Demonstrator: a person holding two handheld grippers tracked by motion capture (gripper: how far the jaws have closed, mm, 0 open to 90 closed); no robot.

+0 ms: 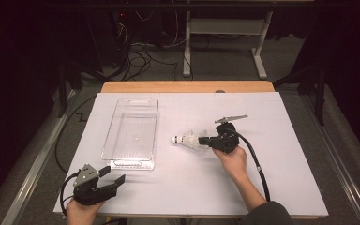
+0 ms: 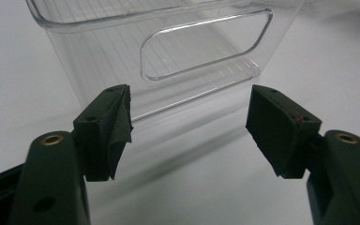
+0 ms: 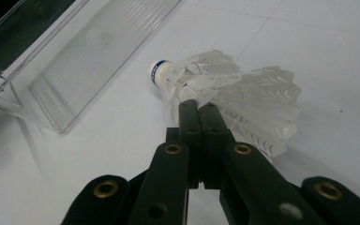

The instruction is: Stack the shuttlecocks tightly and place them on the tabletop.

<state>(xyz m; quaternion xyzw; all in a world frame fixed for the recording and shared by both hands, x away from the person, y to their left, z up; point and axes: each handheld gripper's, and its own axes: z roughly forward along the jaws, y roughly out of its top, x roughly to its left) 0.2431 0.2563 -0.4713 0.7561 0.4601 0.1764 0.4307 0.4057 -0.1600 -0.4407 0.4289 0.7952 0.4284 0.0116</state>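
Waiting at the near left corner of the white table (image 1: 281, 154), the left gripper (image 1: 111, 177) has its jaws spread wide and grasps nothing; the left gripper view looks between them at the handle end of the clear plastic bin (image 2: 201, 47). That bin (image 1: 132, 133) lies lengthwise on the left half of the table and looks empty. To its right the shuttlecock (image 1: 187, 139) sits in the middle of the table, cork toward the bin, with the right gripper (image 1: 205, 140) clamped on its feather skirt — the right gripper view shows the jaws pressed together on the feathers (image 3: 243, 93). The step in hand seems to be carrying the shuttlecock to the bin; the next move calls for a lift and a leftward swing over the rim without crushing the feathers. A blue band circles the cork (image 3: 158, 71) — its lettering is too small to read.
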